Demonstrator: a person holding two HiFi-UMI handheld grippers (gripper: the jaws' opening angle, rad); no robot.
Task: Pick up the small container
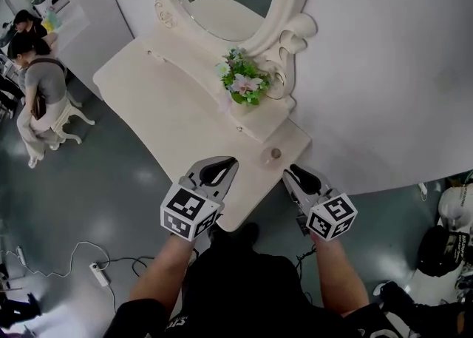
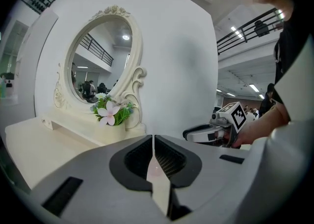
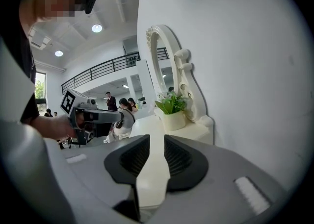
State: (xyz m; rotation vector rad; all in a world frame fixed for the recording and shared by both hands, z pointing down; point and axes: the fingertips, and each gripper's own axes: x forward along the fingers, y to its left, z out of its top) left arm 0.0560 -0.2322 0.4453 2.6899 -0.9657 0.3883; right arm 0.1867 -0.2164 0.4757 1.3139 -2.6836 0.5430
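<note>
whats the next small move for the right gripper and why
Probably ease the right gripper forward and slightly left, toward the small container: its jaws stand apart with nothing between them, and the container sits on the table just ahead.

Closed left gripper [image 2: 154, 140] before oval mirror [image 2: 100, 63]

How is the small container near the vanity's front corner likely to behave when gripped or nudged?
The small container looks tiny and round, so probably light and apt to roll if tipped. The vanity tabletop looks smooth, so a nudge would likely slide it. It stands near the front edge; a push might send it off.
</note>
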